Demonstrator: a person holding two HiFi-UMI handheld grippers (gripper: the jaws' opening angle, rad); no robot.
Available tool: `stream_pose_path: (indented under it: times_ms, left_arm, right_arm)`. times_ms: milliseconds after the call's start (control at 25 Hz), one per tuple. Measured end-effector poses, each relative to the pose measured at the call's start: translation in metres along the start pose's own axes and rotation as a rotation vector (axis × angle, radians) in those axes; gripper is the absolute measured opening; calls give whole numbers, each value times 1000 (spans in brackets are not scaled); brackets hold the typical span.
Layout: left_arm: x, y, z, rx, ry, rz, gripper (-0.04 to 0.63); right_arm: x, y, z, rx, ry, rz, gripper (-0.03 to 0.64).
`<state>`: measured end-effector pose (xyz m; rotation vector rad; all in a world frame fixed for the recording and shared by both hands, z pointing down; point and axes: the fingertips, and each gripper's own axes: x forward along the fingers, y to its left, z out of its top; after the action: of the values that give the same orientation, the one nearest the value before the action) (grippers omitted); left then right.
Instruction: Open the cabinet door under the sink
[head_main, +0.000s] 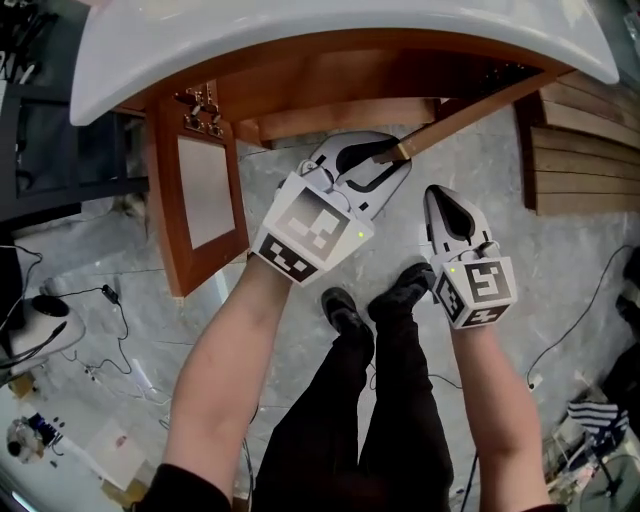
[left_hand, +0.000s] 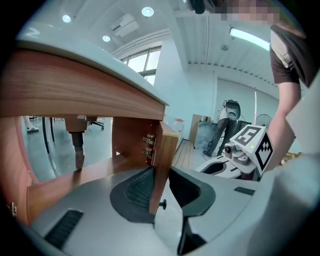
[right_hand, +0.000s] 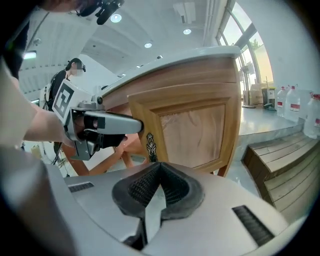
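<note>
Door (left_hand: 162, 155) edge between tongs of left gripper (left_hand: 164, 186); right gripper (right_hand: 159, 182) tongs together.

On your right, a slatted wooden platform (head_main: 585, 150) sits on the grey marble floor (head_main: 560, 270), and a black cable (head_main: 590, 300) snakes past it. More cables (head_main: 110, 295) trail over the floor at your left. Beyond the platform stand several water bottles (right_hand: 291, 107), a tall window (right_hand: 250, 55) behind them. A bystander (right_hand: 56, 82) stands further back, under round ceiling lights (right_hand: 116, 18).
</note>
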<state>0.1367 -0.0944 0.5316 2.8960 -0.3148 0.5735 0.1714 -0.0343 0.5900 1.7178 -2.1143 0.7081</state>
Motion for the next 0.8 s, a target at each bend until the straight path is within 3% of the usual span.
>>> stream_pose_path:
  times_ms: [240, 800]
  left_arm:
    - [2, -31, -3, -17, 22, 18, 95]
    - [27, -113, 0, -123, 7, 57, 97]
  right_arm:
    - [-40, -4, -6, 40, -15, -1, 15]
    - [-120, -35, -36, -6, 23, 83, 15]
